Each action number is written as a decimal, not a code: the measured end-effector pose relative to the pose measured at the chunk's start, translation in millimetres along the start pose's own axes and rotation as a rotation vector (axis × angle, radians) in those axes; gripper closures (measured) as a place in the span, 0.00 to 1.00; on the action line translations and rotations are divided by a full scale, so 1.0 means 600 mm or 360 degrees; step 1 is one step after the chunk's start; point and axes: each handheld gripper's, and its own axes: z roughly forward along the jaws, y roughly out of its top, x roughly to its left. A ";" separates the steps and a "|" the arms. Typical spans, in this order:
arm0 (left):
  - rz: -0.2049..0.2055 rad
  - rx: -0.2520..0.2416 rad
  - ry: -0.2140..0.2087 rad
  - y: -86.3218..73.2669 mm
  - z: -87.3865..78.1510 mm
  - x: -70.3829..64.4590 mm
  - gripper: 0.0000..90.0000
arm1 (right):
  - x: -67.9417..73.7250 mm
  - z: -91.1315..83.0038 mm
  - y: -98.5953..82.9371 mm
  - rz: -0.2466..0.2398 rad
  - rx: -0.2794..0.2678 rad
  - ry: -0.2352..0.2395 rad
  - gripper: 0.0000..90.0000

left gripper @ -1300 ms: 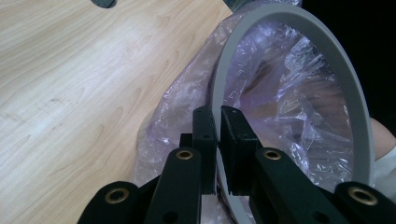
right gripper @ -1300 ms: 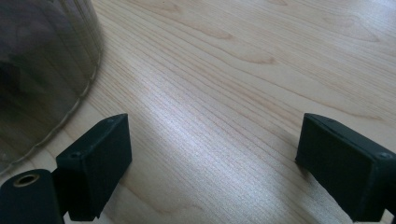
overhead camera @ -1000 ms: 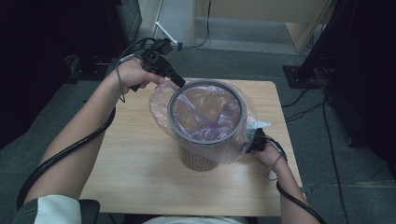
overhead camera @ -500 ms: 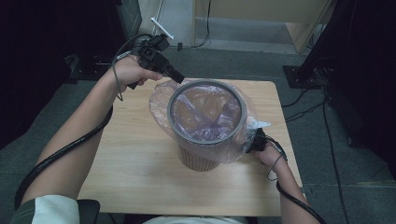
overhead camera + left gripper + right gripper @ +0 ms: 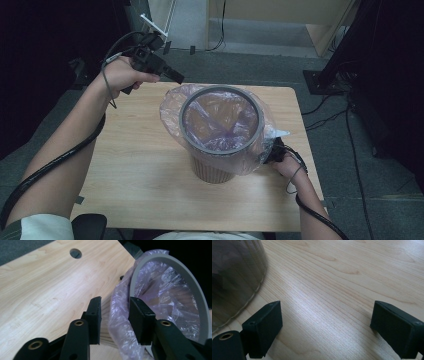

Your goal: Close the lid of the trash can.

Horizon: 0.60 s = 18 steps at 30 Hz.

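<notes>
A brown ribbed bin (image 5: 212, 172) with a grey rim (image 5: 182, 120) stands mid-table. A thin purple-tinted plastic bag (image 5: 170, 107) lines it and drapes over the rim. My left gripper (image 5: 173, 76) hovers just beyond the bin's far-left edge, apart from it. In the left gripper view its jaws (image 5: 115, 320) stand open, with the bag's folded edge (image 5: 120, 322) and the rim (image 5: 192, 282) seen past them. My right gripper (image 5: 272, 152) rests low beside the bin's near-right side, by loose bag plastic. It (image 5: 324, 327) is wide open over bare wood, with the bin wall (image 5: 234, 277) at its left.
The wooden table (image 5: 130, 165) has bare room left of and in front of the bin. A round cable hole (image 5: 75, 253) sits near its far edge. Dark equipment and cables lie on the floor around the table.
My left gripper has drawn back from the bin's rim, up and toward the far left. The right gripper and the bin stay put.
</notes>
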 end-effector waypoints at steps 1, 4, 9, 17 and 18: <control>-0.0003 -0.0010 0.0007 -0.002 -0.004 0.002 0.68 | 0.000 0.000 0.000 0.0001 0.0001 0.0000 0.12; -0.0022 -0.0025 0.0024 -0.009 -0.014 0.010 0.66 | 0.000 0.000 0.000 0.0001 0.0001 0.0000 0.11; -0.0045 -0.0049 0.0059 -0.022 -0.025 0.023 0.65 | 0.000 0.000 0.000 0.0001 0.0001 0.0000 0.12; -0.0078 -0.0084 0.0116 -0.050 -0.027 0.047 0.63 | 0.000 0.000 0.000 0.0000 0.0000 0.0000 0.12; -0.0082 -0.0083 0.0130 -0.055 -0.026 0.050 0.62 | 0.000 0.000 0.000 0.0001 0.0000 0.0000 0.12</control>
